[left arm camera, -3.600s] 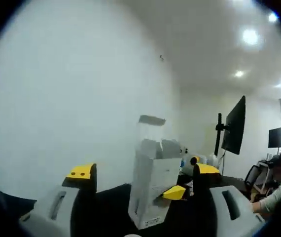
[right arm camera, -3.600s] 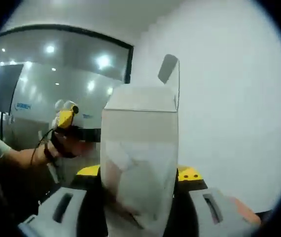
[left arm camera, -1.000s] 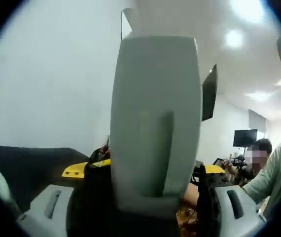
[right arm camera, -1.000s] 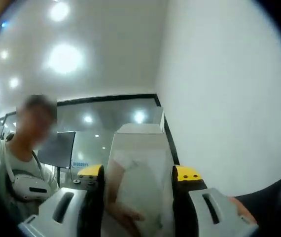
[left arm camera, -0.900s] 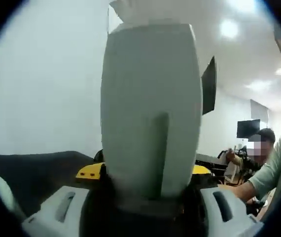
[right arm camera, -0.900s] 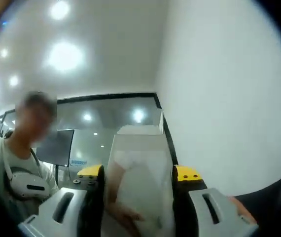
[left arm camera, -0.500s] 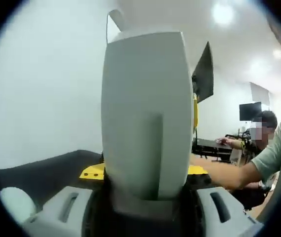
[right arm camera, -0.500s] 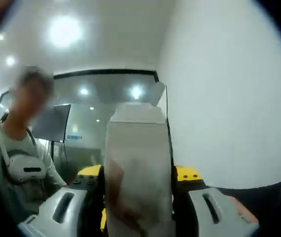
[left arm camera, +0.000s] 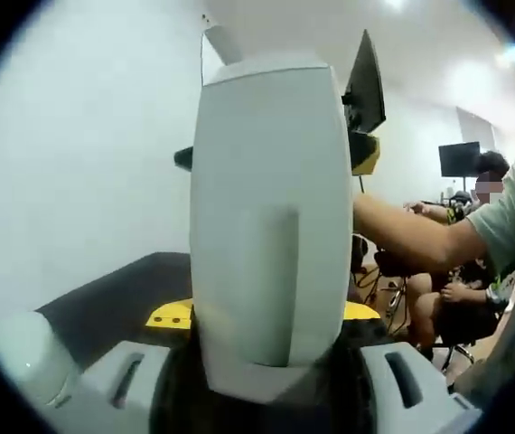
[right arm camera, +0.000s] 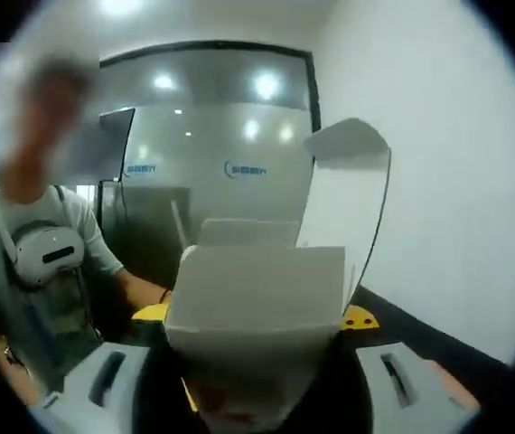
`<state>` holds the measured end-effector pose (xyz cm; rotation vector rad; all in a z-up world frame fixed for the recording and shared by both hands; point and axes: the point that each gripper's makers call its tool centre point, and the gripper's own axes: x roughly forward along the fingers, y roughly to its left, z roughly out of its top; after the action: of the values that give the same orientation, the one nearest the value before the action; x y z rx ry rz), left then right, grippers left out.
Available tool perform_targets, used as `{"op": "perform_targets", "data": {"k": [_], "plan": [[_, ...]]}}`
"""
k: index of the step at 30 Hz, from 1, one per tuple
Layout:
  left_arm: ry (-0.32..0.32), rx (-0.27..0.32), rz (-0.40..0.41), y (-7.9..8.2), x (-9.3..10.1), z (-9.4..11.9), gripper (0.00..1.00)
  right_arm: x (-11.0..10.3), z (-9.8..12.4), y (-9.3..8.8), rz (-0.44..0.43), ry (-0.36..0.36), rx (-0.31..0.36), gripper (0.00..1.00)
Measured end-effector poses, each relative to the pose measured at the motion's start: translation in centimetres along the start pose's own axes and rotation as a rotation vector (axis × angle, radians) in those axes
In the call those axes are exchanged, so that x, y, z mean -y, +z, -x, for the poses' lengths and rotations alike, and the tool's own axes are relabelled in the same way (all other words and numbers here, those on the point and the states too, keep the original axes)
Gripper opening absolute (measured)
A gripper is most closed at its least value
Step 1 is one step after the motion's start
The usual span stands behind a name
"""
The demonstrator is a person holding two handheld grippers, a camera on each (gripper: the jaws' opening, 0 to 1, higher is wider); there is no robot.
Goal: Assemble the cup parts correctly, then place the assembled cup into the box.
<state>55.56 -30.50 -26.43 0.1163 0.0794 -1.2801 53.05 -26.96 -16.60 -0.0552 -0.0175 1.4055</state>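
A tall white cardboard box [left arm camera: 268,217] stands upright between the jaws of my left gripper [left arm camera: 266,316], which is shut on its lower part. My right gripper [right arm camera: 254,316] is also shut on the box [right arm camera: 256,303]. In the right gripper view the box's open top faces the camera, and its lid flap [right arm camera: 343,203] stands up on the right. A yellow-tipped part of the other gripper [left arm camera: 363,152] shows beside the box's top. A white rounded thing [left arm camera: 24,360], perhaps a cup part, lies on the dark table at lower left.
The dark table [left arm camera: 117,294] runs behind the box, with a white wall beyond. A person's bare arm [left arm camera: 407,240] reaches in from the right, under a black monitor [left arm camera: 364,77]. A person in a grey shirt [right arm camera: 41,262] stands at the left of the right gripper view.
In the right gripper view the box has tipped, so its open top and raised lid flap now show. The left gripper view has dipped, bringing the white rounded thing further into sight.
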Motion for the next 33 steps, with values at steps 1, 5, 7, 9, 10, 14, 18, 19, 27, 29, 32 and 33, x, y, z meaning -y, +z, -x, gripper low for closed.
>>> {"op": "perform_targets", "data": {"k": [1,5,7,9,10,14,18,19,27,29,32,33], "plan": [[-0.001,0.003,0.004,0.0,-0.1,0.1,0.52,-0.1,0.0,-0.1,-0.001,-0.003,0.0,0.59],[0.012,0.02,0.024,-0.4,-0.5,0.3,0.53,0.3,0.0,-0.4,-0.014,-0.023,-0.007,0.56],[0.034,0.036,0.045,-0.4,-1.0,0.4,0.53,0.6,0.0,-0.4,-0.011,-0.034,0.014,0.56],[0.053,0.046,0.094,-0.7,-1.6,0.9,0.53,1.0,0.1,-0.4,-0.011,-0.046,0.031,0.56],[0.051,0.039,0.11,-1.0,-1.7,1.2,0.53,1.3,0.3,-0.5,-0.009,-0.053,0.033,0.56],[0.074,0.028,0.136,-2.5,-1.9,3.3,0.64,2.7,0.9,-1.1,-0.02,-0.082,0.039,0.56],[0.08,0.022,0.171,-3.9,-1.4,6.3,0.72,4.8,0.4,-2.9,0.003,-0.137,-0.002,0.56],[0.091,0.015,0.169,-4.2,-1.3,7.0,0.71,5.3,0.2,-3.2,-0.013,-0.139,0.009,0.56],[0.111,0.03,0.227,-5.5,0.4,11.2,0.63,6.9,-1.9,-7.0,-0.007,-0.155,-0.009,0.56],[0.116,0.042,0.241,-5.8,0.8,12.2,0.63,6.7,-2.2,-8.0,-0.01,-0.138,-0.016,0.56],[0.133,0.049,0.247,-6.0,0.8,13.1,0.62,6.8,-2.4,-9.3,-0.015,-0.122,-0.036,0.56],[0.137,0.049,0.245,-6.1,0.8,13.3,0.63,6.9,-2.5,-9.6,-0.015,-0.121,-0.041,0.56]]}}
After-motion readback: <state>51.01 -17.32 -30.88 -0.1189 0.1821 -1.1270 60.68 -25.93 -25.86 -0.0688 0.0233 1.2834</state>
